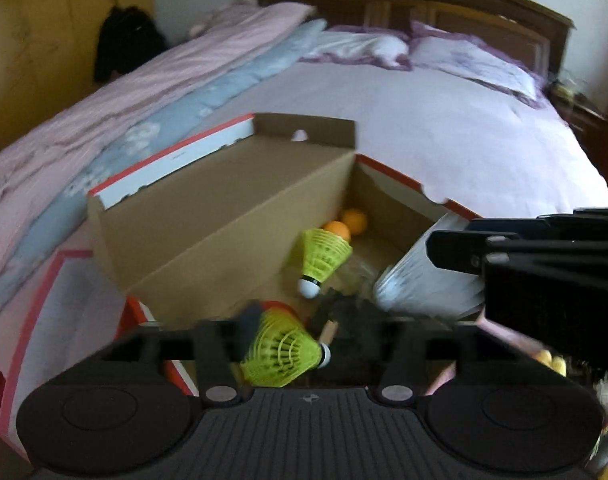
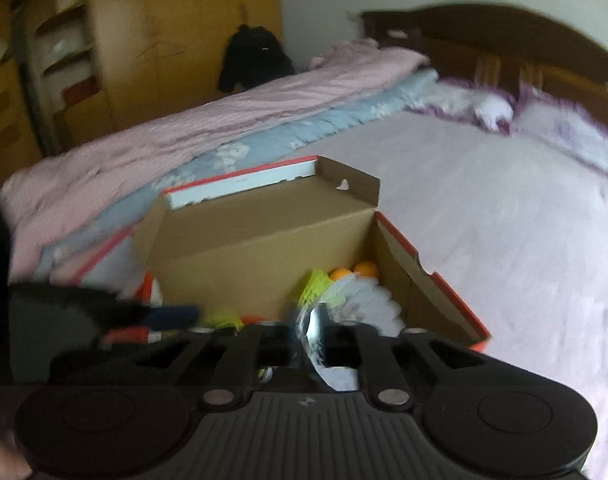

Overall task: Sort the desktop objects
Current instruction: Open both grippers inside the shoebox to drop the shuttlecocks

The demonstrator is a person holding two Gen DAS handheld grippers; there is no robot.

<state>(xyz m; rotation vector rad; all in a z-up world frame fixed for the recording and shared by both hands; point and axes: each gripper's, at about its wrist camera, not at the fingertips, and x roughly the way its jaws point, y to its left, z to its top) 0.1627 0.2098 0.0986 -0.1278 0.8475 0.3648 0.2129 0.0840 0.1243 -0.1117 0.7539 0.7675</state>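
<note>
Here both grippers hang over the open cardboard box (image 1: 208,216) that sits on the bed (image 1: 444,140). The left gripper (image 1: 284,354) has a yellow shuttlecock (image 1: 282,356) lying between its fingers, but the picture is blurred and I cannot tell whether the pads press on it or it is already loose. The right gripper (image 2: 310,340) has a white feather shuttlecock (image 2: 360,304) in front of its fingers, its base down between them; whether it is clamped or freed I likewise cannot tell.

Inside the box, at the far right corner, lie another yellow shuttlecock (image 1: 324,256) and two orange balls (image 1: 346,226), so the step in hand looks like dropping both shuttlecocks in with them.

To do it well, keep each gripper well inside the box walls before letting go, low enough that the light shuttlecocks do not bounce out. The near right wall (image 2: 436,280) is close to the white one, so aim left of it. Release the two apart from each other, since the grippers sit near one another.
</note>
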